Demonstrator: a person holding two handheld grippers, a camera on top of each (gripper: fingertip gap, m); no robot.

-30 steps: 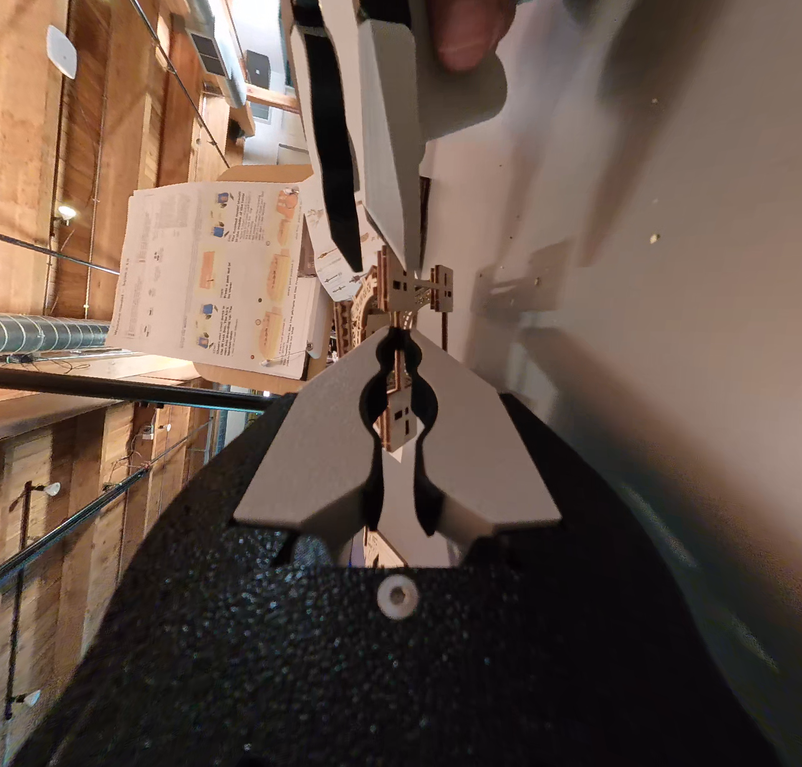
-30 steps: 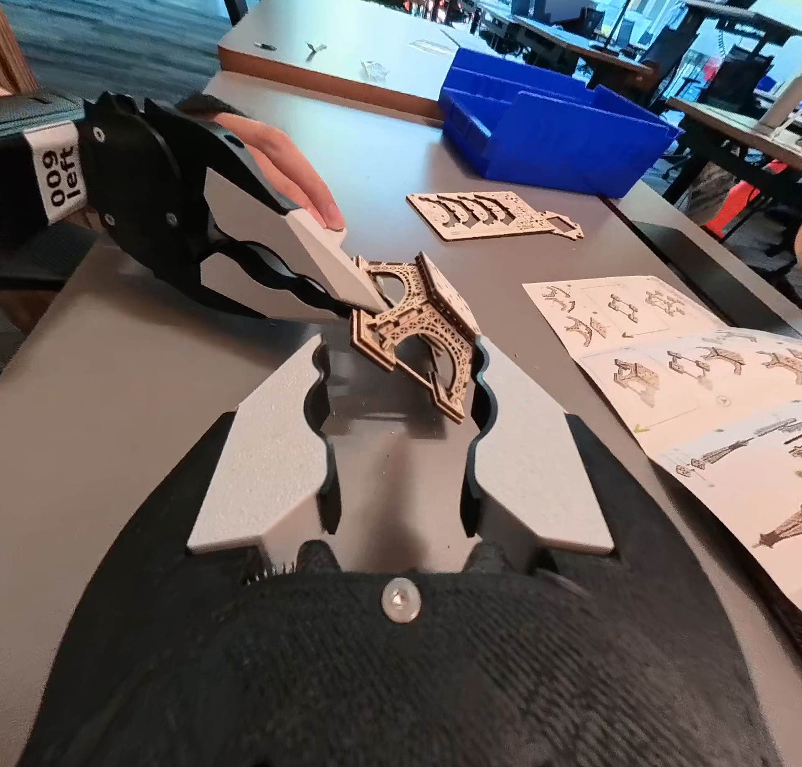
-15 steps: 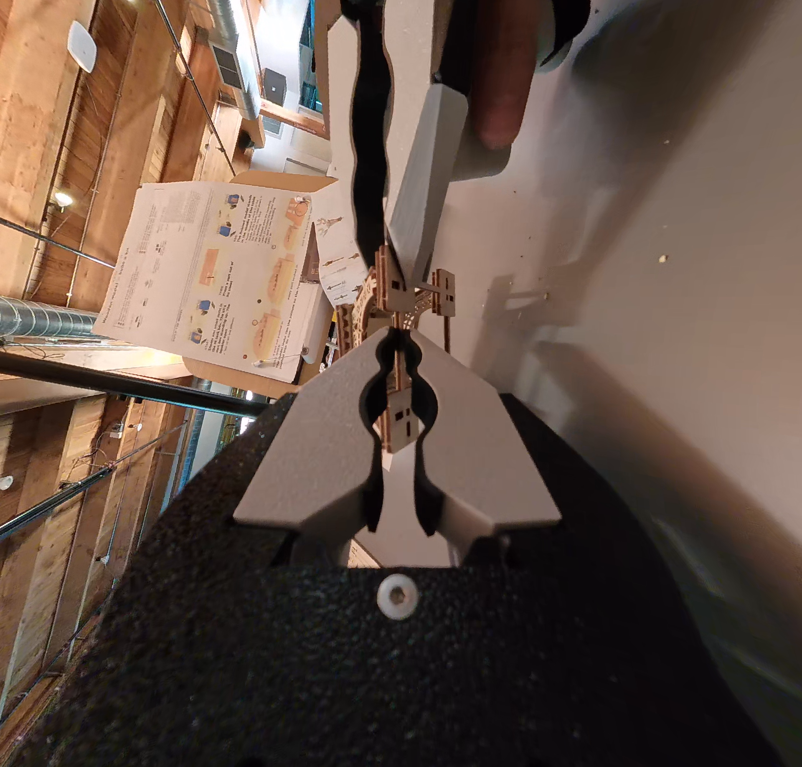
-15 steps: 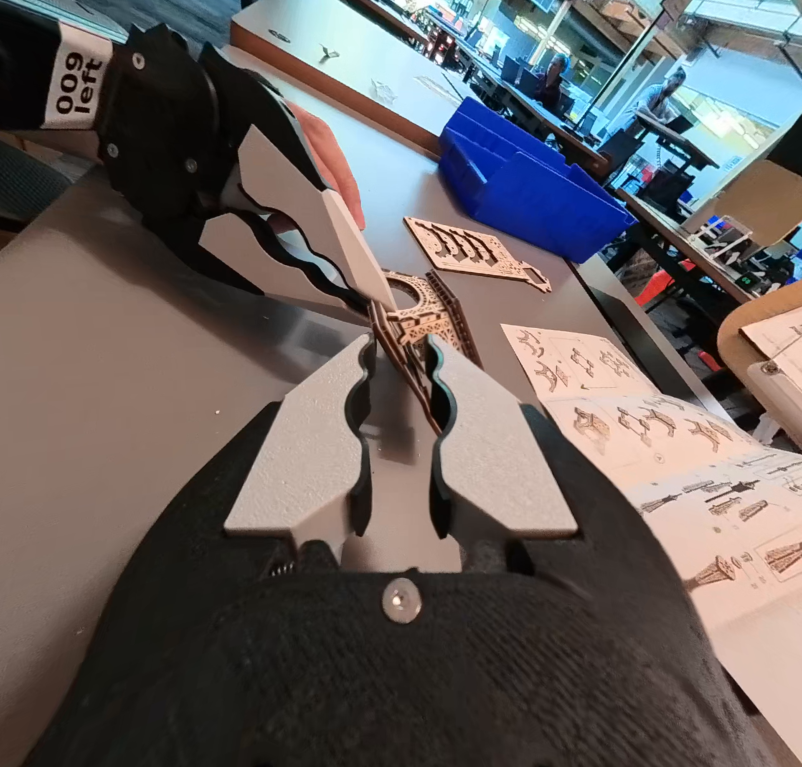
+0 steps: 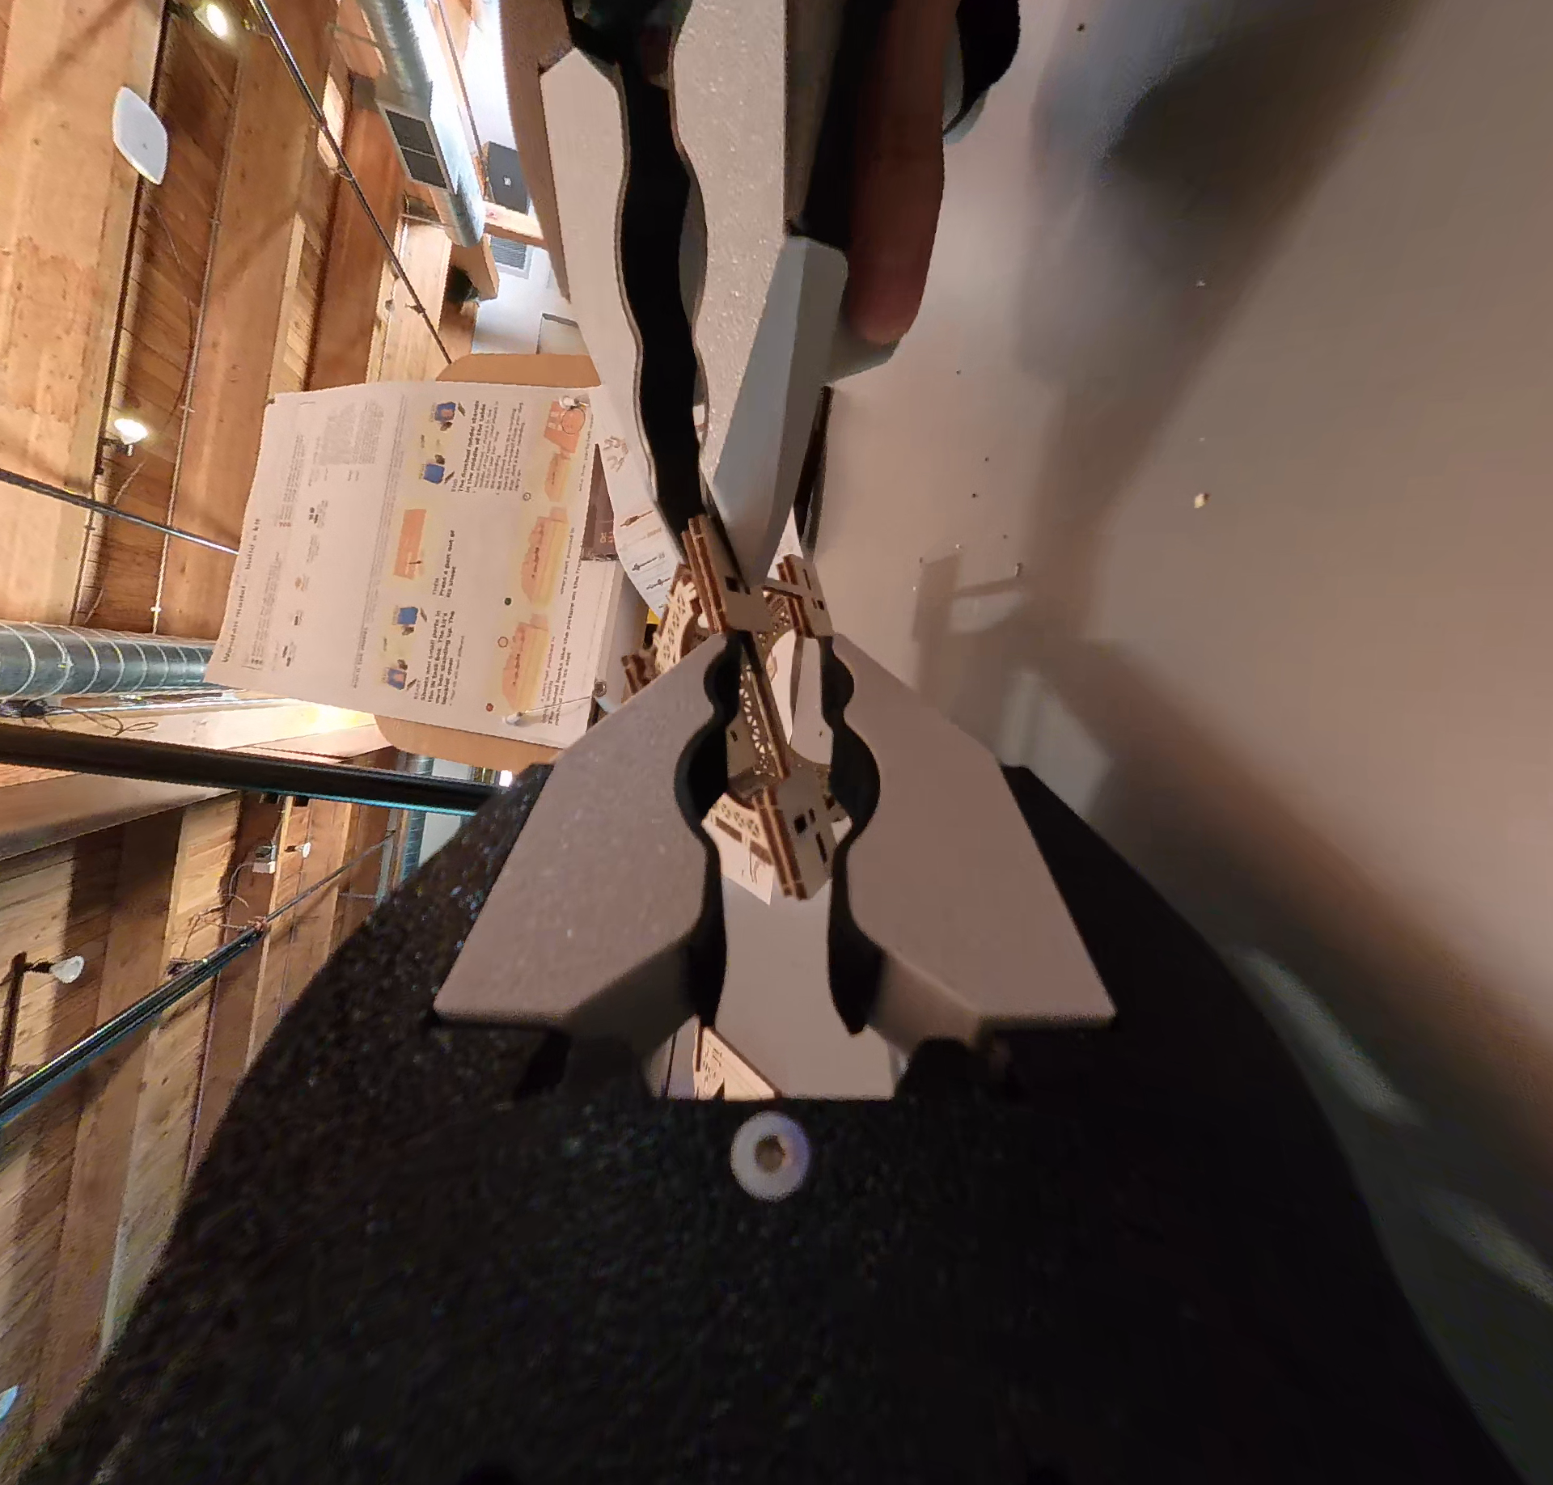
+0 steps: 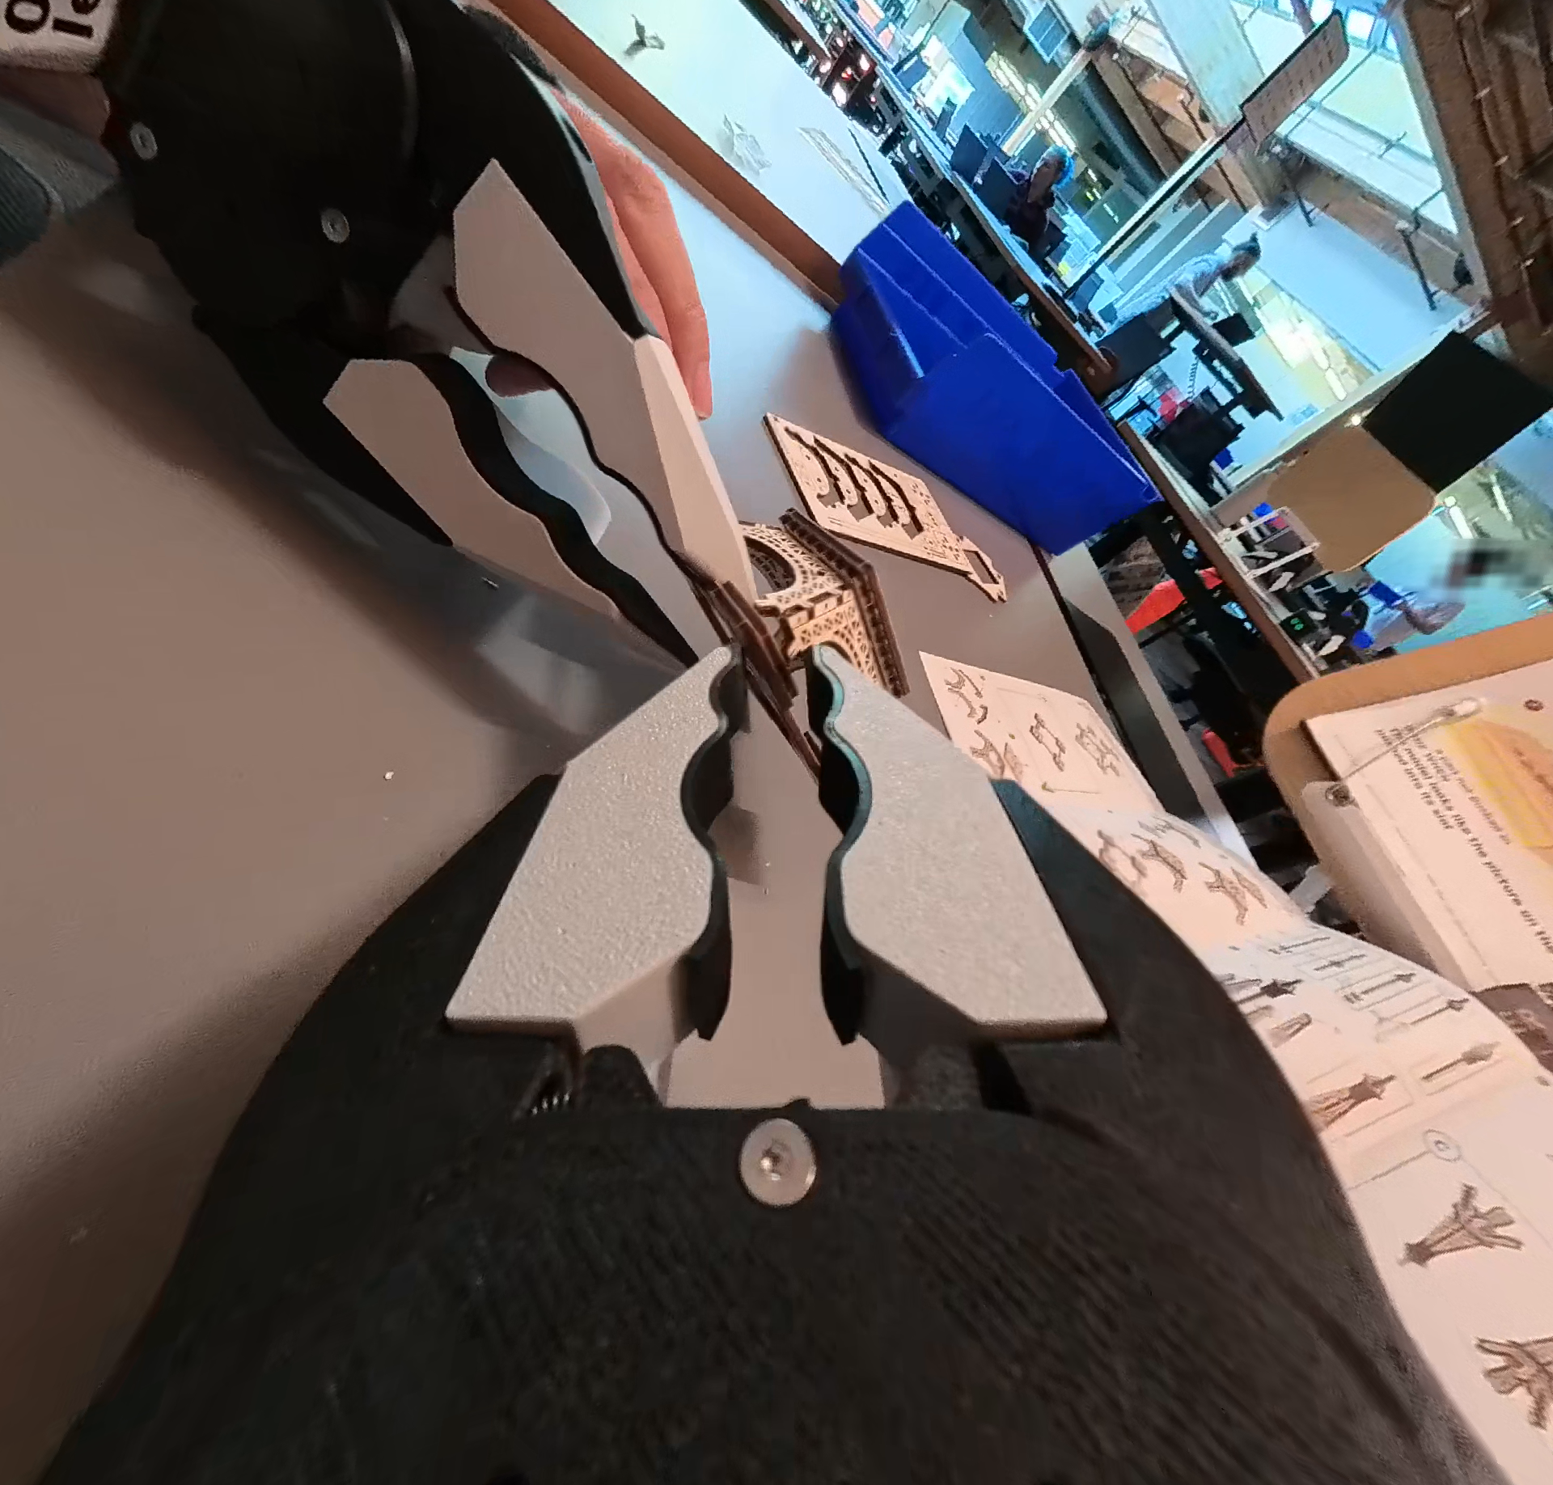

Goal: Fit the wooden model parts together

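Wooden tower base [image 6: 819, 608] sits between my two grippers above the grey table [image 6: 210, 688], my left gripper [image 5: 769, 659] slackened around its leg, my right gripper [image 6: 777, 676] pinching the near edge, long axis running leftward away from it.

Left gripper [image 5: 777, 663] has its jaws parted around the wooden tower model [image 5: 760, 739] — loose, not clamped. The right gripper [image 5: 714, 537] reaches in from above, tips pinching the model's top edge over the grey table [image 5: 1260, 520]
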